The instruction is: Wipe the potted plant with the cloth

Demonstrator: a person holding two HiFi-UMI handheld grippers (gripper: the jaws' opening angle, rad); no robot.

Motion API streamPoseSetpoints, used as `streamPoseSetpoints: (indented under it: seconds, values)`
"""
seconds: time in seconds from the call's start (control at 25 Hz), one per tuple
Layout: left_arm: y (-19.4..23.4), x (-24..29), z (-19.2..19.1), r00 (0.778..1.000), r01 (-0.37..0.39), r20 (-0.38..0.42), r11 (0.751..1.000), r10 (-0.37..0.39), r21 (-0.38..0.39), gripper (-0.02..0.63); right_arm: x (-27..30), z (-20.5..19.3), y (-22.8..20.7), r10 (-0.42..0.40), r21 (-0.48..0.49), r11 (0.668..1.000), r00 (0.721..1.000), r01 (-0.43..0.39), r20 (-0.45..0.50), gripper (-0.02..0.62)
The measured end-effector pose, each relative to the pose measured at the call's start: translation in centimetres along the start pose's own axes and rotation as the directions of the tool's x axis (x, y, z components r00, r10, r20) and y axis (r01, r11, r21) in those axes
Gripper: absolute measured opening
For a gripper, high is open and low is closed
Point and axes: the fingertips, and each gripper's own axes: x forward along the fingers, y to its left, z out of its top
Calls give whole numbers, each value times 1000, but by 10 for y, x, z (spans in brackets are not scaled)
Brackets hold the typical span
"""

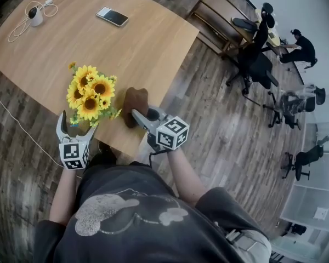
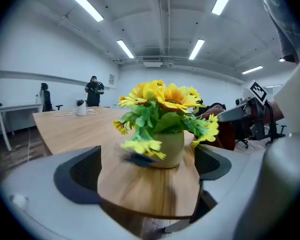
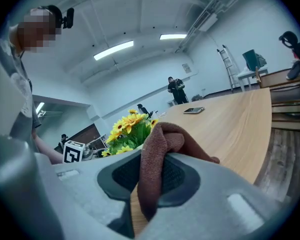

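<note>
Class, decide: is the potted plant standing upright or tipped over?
Upright: the potted plant rests on its base on the table, with no lean.

The person is holding two grippers, one left gripper (image 1: 78, 120) and one right gripper (image 1: 137, 115), and we are also seeing one potted plant (image 1: 91, 95) and one brown cloth (image 1: 136, 103). The one wooden table (image 1: 148, 43) is carrying one phone (image 1: 112, 16) and one small white device (image 1: 36, 16) with one white cable (image 1: 17, 30). Further away, one other person (image 1: 301, 48) is sitting, and at least three dark office chairs (image 1: 252, 64) are standing on the floor (image 1: 219, 125), though I am not counting them with certainty.
</note>
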Motion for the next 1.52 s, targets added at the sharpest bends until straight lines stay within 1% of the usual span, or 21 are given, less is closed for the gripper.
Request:
streamPoseSetpoints:
  seconds: [0.12,0.2,0.28,0.36,0.44,0.56,0.68,0.72,0.8,0.96,1.04,1.08,1.2,1.36,1.52]
  values:
    - [-8,-31,-3,997,-71,11,996,72,-46,614,-19,5,8,15,-7,1000,999,-15,36,63]
    - [-17,-53,-1,994,-104,35,992,107,-70,607,-33,4,18,29,-13,1000,999,-29,40,63]
    - [-27,-75,5,987,-137,71,987,144,-87,574,-49,1,30,51,-16,999,998,-50,34,63]
    - [-41,-98,13,975,-175,118,979,187,-101,505,-70,0,46,86,-22,996,995,-85,45,64]
    - [-58,-120,21,963,-199,163,974,215,-110,468,-93,-1,61,125,-22,992,990,-123,72,64]
    - [-84,-144,30,950,-206,208,969,231,-136,419,-121,-5,76,147,-31,989,984,-144,103,64]
    - [-109,-164,34,942,-199,239,966,235,-166,359,-143,-17,83,143,-57,989,986,-138,91,64]
    - [-116,-169,36,939,-196,251,965,236,-174,332,-149,-21,84,142,-65,988,986,-137,85,64]
    - [-127,-180,40,930,-196,275,961,245,-196,247,-162,-24,87,147,-76,987,986,-141,82,64]
    - [-137,-197,44,915,-210,296,949,276,-236,136,-182,-30,92,159,-83,985,983,-151,89,64]
    - [-142,-202,44,916,-206,293,947,275,-247,68,-187,-34,94,162,-88,984,983,-154,87,64]
    - [-146,-203,44,920,-195,290,949,264,-248,22,-189,-36,94,164,-90,984,983,-156,85,64]
    - [-159,-206,48,932,-154,288,960,221,-235,18,-194,-40,97,167,-95,983,983,-160,77,63]
    - [-175,-209,53,943,-127,282,975,176,-181,18,-200,-42,100,169,-106,981,982,-160,81,60]
    - [-183,-207,50,952,-110,268,980,151,-163,18,-204,-46,99,169,-115,980,983,-160,77,60]
